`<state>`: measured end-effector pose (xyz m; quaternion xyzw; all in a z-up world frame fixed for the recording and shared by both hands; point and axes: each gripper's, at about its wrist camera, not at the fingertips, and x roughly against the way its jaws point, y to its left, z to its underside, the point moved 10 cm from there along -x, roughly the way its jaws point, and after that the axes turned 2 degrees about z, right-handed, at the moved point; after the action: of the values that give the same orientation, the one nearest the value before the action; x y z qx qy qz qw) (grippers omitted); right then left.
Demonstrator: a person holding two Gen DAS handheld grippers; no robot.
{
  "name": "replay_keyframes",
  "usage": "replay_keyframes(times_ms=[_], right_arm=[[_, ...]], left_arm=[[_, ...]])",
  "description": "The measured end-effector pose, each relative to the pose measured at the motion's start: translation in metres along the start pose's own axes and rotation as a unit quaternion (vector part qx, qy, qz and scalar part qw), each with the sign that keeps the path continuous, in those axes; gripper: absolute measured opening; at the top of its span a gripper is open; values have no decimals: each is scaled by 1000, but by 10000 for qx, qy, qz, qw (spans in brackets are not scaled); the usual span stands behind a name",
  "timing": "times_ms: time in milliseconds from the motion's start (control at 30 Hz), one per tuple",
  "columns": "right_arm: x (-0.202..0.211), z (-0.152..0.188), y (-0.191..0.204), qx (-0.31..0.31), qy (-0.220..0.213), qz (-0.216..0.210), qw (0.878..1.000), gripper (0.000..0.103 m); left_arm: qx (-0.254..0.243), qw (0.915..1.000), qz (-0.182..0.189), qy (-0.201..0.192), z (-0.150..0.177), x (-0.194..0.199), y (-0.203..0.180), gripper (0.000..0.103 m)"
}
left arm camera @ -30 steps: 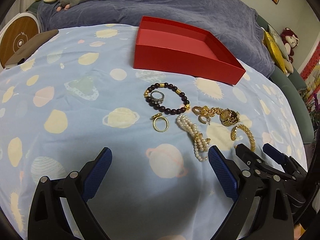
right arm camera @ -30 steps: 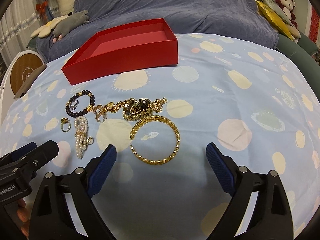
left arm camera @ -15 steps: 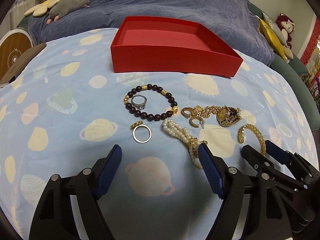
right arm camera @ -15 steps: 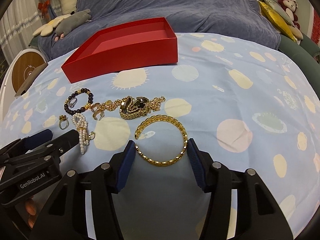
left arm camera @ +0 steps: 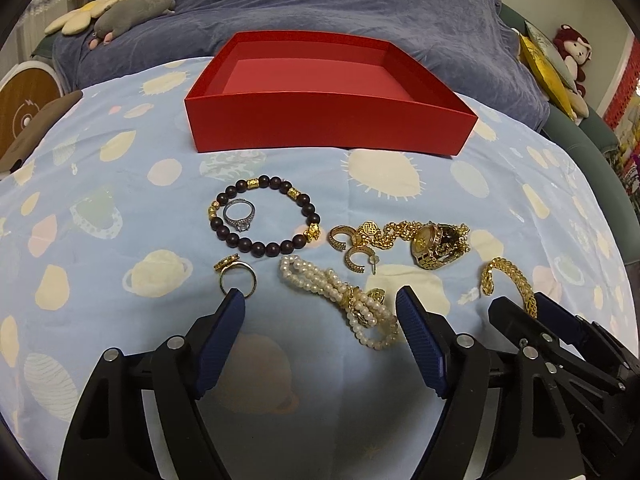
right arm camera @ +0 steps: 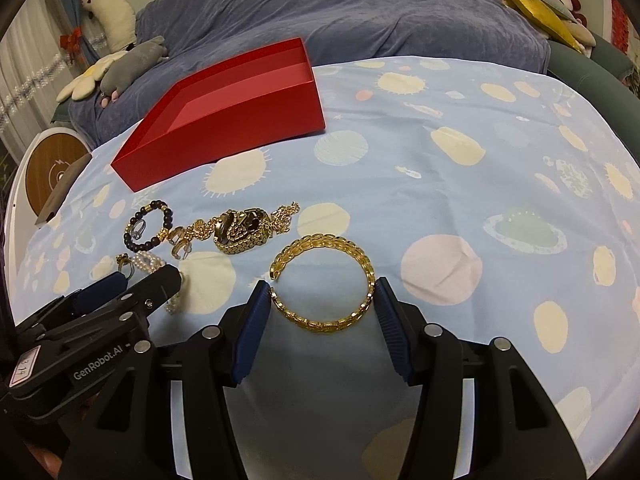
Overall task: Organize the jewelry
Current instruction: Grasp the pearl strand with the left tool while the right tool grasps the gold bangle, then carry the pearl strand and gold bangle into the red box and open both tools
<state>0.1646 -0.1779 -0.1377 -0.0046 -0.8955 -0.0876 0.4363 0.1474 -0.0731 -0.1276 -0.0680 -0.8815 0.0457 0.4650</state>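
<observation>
Gold bangle (right arm camera: 326,280) sits clamped between the right gripper's (right arm camera: 320,298) jaws.

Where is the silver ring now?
In the left wrist view the silver ring lies inside the dark bead bracelet, at its left side, before the red box.

"GenRobot.AI" is printed on the left hand-held gripper (right arm camera: 132,280).

You have a blue spotted cloth (left arm camera: 120,208) under everything. On it sits the red box (left arm camera: 332,128); just in front lie a bead bracelet (left arm camera: 264,216), rings, pearls (left arm camera: 340,296), a gold watch (left arm camera: 436,244) and a gold bangle (right arm camera: 324,284).
</observation>
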Motion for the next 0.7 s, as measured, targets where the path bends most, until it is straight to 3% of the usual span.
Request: replay_keyframes(times_ms=[133, 200, 267, 433, 700], right_arm=[[0, 4, 2, 83, 5, 24, 10000, 52], [2, 6, 4, 113, 23, 0, 9999, 52], [4, 7, 7, 94, 52, -79, 9999, 52], [13, 4, 15, 78, -7, -162, 9998, 52], [40, -19, 27, -4, -343, -278, 9990, 52]], left_arm=[[-214, 9995, -230, -84, 3, 2, 3, 54], [-340, 9990, -267, -125, 4, 4, 5, 26], [-339, 9992, -182, -123, 4, 6, 9, 17], [-177, 9998, 93, -49, 5, 14, 17, 16], [-3, 9991, 323, -269, -9, 51, 31, 15]])
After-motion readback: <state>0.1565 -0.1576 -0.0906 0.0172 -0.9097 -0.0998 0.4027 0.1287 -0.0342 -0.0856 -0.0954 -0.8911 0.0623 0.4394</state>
